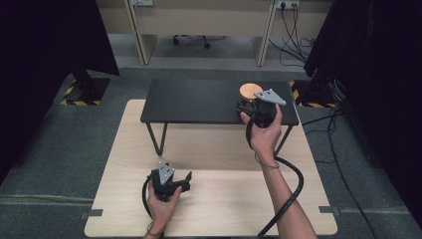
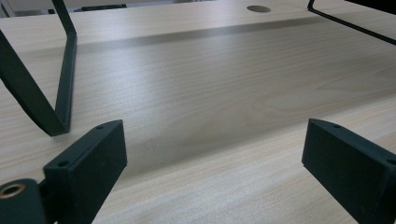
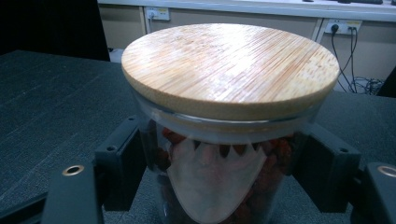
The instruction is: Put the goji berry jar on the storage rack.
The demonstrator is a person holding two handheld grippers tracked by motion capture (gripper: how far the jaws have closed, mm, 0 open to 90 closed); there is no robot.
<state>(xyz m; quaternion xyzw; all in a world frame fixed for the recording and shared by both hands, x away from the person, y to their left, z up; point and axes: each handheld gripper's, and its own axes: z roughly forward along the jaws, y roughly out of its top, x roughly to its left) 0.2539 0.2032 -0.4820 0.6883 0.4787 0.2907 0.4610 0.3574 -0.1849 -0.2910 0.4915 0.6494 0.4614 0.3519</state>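
We see the light wooden table (image 1: 214, 149) carrying a black shelf (image 1: 199, 102). Our right arm reaches forward, its right claw (image 1: 249, 107) pinching the glass jar (image 3: 219, 177) under its bamboo lid (image 3: 231, 65), near the shelf's right end. Our left claw (image 1: 171, 179) rests low, spread over bare wood.

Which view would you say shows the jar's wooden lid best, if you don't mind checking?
The right gripper view: the lid sits close up, its grain clear, atop the glass jar, with the right gripper shut on the jar. The high view shows the lid as a small orange disc on the black shelf. The left gripper view looks at the table.
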